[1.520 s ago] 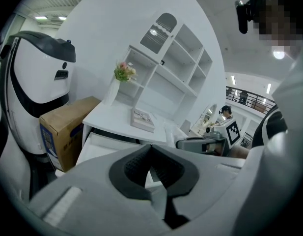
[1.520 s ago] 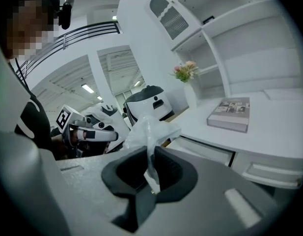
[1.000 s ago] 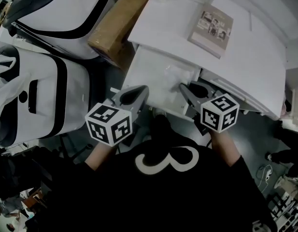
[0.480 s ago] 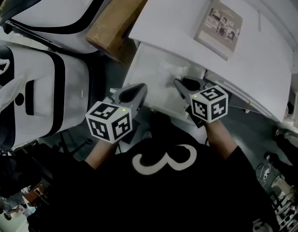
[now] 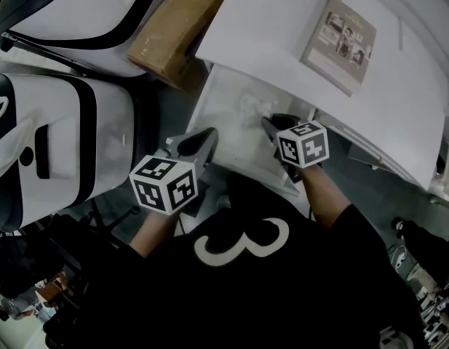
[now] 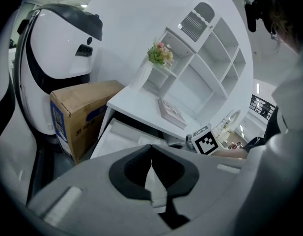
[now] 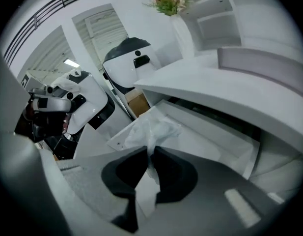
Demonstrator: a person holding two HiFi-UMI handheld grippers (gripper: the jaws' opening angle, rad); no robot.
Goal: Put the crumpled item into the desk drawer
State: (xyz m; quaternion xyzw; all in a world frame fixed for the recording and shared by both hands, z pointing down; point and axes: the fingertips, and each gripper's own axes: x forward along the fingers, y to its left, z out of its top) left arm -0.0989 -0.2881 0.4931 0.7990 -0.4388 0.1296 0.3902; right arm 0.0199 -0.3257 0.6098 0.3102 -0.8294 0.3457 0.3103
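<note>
A large white "3" is printed on the black shirt (image 5: 282, 297), lower centre; blue print on the cardboard box (image 6: 78, 113) cannot be read.

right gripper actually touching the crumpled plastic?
Touching. In the right gripper view the jaws of the right gripper pinch a fold of the crumpled plastic, which bunches out over the open drawer.

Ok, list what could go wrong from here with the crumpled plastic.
The crumpled plastic, pinched in the right gripper, may cling to the jaws on release. It looks light and puffy, so it could spill over the drawer rim or jam the drawer on closing.
</note>
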